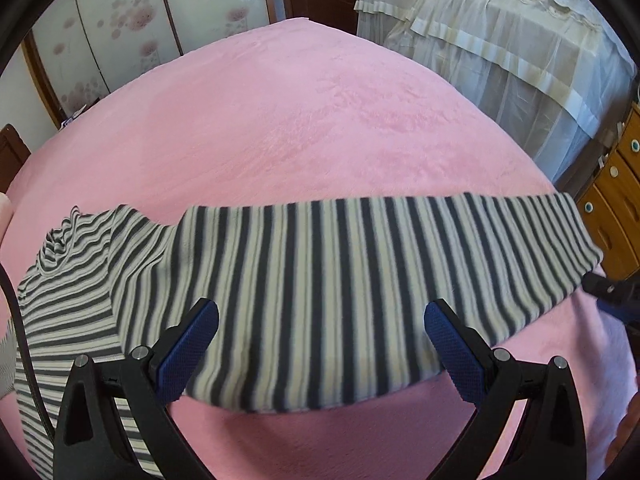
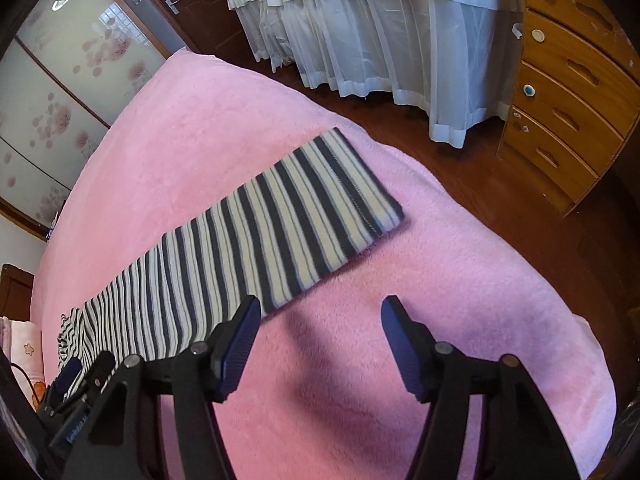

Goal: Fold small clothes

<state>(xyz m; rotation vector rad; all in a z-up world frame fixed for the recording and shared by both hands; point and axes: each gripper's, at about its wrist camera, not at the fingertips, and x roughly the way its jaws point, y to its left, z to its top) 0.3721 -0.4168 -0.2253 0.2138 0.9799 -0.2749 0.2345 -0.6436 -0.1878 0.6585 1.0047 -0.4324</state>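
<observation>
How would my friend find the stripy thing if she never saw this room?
Look at the big bed covered with a fluffy pink blanket. Lying flat across it is the striped garment, a long folded band with a rumpled end. It is the only thing there with dark and cream stripes; everything around it on the bed is plain pink.

Pink blanket on the bed: wide bare stretch beyond the striped garment, free for passage. Garment lies as a long band across the near part, bunched at its left end. Bare blanket also on the near side of the band, under the right claw. Past the bed edge: floor gap, then white draped curtain and wooden drawers close in.
</observation>
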